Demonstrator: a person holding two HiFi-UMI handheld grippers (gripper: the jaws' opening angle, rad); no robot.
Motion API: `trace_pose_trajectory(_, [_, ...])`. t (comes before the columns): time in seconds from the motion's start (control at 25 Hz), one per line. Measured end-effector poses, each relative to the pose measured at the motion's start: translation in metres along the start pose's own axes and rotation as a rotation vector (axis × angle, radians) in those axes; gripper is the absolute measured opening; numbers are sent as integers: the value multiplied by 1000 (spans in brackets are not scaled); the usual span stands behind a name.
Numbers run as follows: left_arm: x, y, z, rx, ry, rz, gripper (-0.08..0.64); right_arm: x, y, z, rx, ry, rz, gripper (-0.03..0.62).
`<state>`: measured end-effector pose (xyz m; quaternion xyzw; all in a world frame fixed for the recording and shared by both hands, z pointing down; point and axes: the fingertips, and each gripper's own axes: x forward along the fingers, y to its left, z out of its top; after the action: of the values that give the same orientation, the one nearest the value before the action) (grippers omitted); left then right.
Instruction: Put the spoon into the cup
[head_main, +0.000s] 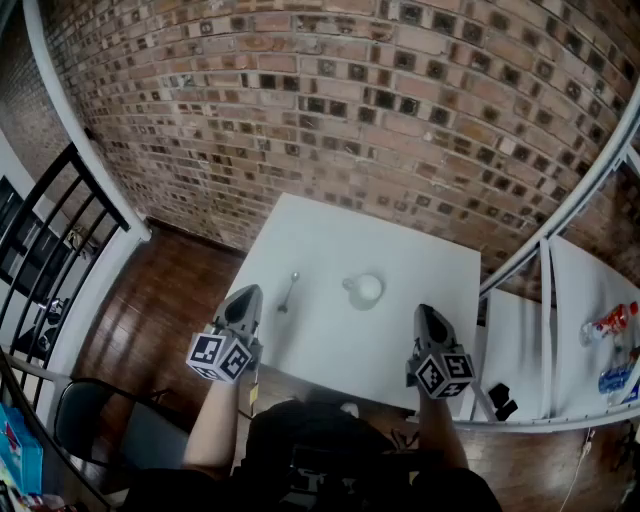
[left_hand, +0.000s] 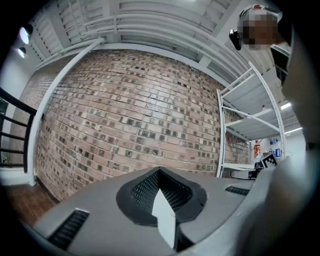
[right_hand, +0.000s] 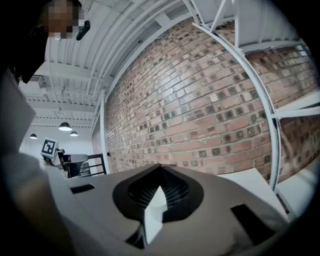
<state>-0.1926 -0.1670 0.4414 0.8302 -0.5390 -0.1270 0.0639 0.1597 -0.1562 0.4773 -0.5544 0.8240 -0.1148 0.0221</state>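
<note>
A metal spoon lies on the white table, left of centre, handle pointing toward the near edge. To its right stands a white cup, upright, handle to the left. My left gripper hovers over the table's near left edge, just left of the spoon, jaws shut and empty. My right gripper hangs over the near right edge, right of the cup, jaws shut and empty. In the left gripper view the left gripper faces the brick wall; in the right gripper view the right gripper does too. Neither view shows the spoon or the cup.
A brick wall stands behind the table. To the right is a white shelf rack with bottles. A black railing and a dark chair stand at the left over a wood floor.
</note>
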Motion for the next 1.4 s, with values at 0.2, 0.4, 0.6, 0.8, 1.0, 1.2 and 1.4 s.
trace_pose_trajectory(0.2, [-5,8,-15,-8,39,19,3,7,18,-7,-1,32,23,5])
trace_pose_trajectory(0.4, [-4,15,-22,13,63,38,2,13,18,-13,-1,52,32,5])
trace_pose_trajectory(0.6, [-3,15,-28,33,91,49,3,18,21,-12,-12,53,51,5])
trace_pose_trajectory(0.8, [-1,18,-36,49,119,51,3,23,19,-21,-5,65,61,5])
trace_pose_trajectory(1.0, [0,20,-53,56,183,61,3,17,6,-28,21,80,28,5])
trace_pose_trajectory(1.2, [7,31,-67,57,221,72,3,25,7,-29,22,82,34,5])
trace_pose_trajectory(1.4, [20,39,-116,121,347,78,3,31,2,-36,28,90,42,5])
